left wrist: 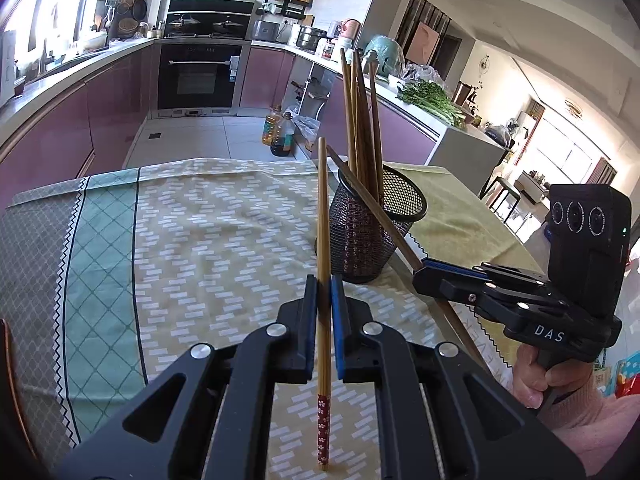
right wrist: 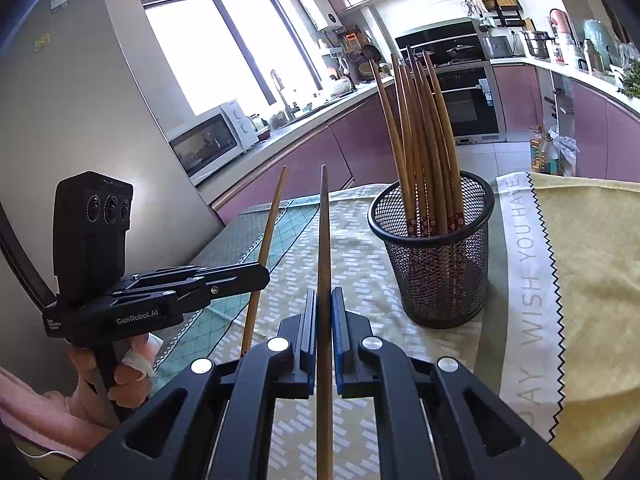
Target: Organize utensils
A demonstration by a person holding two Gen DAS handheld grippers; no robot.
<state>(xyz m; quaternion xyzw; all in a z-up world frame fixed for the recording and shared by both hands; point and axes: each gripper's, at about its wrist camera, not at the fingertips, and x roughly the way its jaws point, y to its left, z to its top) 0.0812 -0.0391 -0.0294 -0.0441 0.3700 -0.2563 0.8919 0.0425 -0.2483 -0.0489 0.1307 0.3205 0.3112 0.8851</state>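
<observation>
1. Two handheld grippers, each clenched on one chopstick above the cloth-covered desk (left wrist: pixel 224 220).
2. Left gripper (left wrist: pixel 323 292): fingers (left wrist: pixel 310 300) grasp a near-upright brown wooden chopstick with a red flowered end (left wrist: pixel 323 240) (red end downward).
3. Right gripper (right wrist: pixel 324 304): fingers (right wrist: pixel 339 312) grasp a plain brown wooden chopstick (right wrist: pixel 324 240), tip leaning toward the holder in the left view.
4. Black wire-mesh cylindrical holder (right wrist: pixel 436 268): upright on the desk, containing a bundle of matching chopsticks (right wrist: pixel 420 140).
</observation>
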